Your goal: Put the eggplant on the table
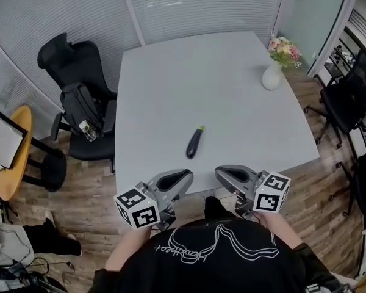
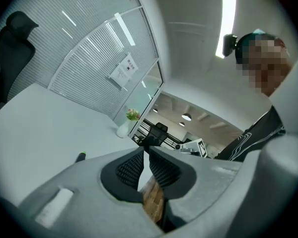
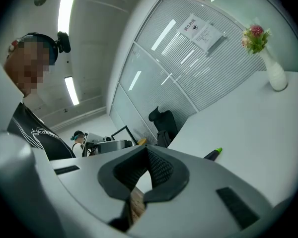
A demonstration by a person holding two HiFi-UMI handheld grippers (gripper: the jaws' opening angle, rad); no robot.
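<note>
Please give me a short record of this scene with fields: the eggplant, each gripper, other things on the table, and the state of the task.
eggplant: lies on the table, toward its near edge, nothing touching it
left gripper: shut, empty, close to the person's body
right gripper: shut, empty, beside the left one
other things: white vase with flowers, at the far right corner
task state: eggplant is on the table

No wording can be made out. A white notice [image 2: 123, 71] hangs on the far ribbed glass wall [image 2: 84, 63], its print too small to read (the right gripper view shows the same sheet, no clearer). The person's black shirt [image 1: 232, 273] carries a white script word, illegible.
</note>
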